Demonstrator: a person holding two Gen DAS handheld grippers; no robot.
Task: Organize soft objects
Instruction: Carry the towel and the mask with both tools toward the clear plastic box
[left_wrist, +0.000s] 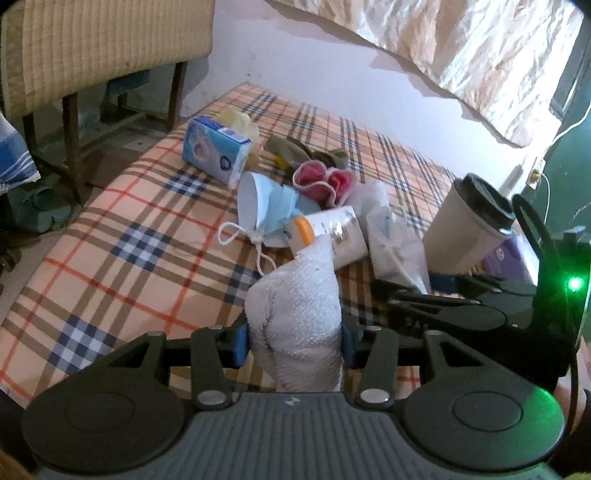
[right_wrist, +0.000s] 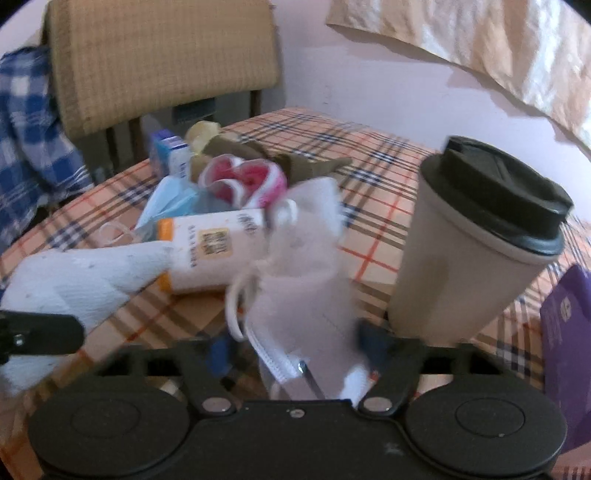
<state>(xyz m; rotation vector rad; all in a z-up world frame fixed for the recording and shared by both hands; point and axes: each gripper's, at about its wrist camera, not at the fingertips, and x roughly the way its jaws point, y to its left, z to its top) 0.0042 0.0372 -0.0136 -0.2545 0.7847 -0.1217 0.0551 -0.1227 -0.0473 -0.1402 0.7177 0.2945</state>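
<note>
Angled downward over the checked tablecloth (left_wrist: 122, 236), left gripper (left_wrist: 293, 341) pinches a white towel (left_wrist: 299, 314). Right gripper (right_wrist: 295, 347), equally tilted, clamps a packaged white mask (right_wrist: 306, 295) beside the lidded cup (right_wrist: 476, 251).

Clutter on the plaid-covered table (left_wrist: 110, 240)

From the white orange-capped bottle (left_wrist: 332, 236) lying at centre: folded blue face mask (left_wrist: 273, 206) at nine o'clock, pink sock bundle (left_wrist: 325, 181) at twelve (blue tissue box (left_wrist: 216, 147) beyond, at eleven), lidded beige cup (left_wrist: 465, 229) at three.
</note>
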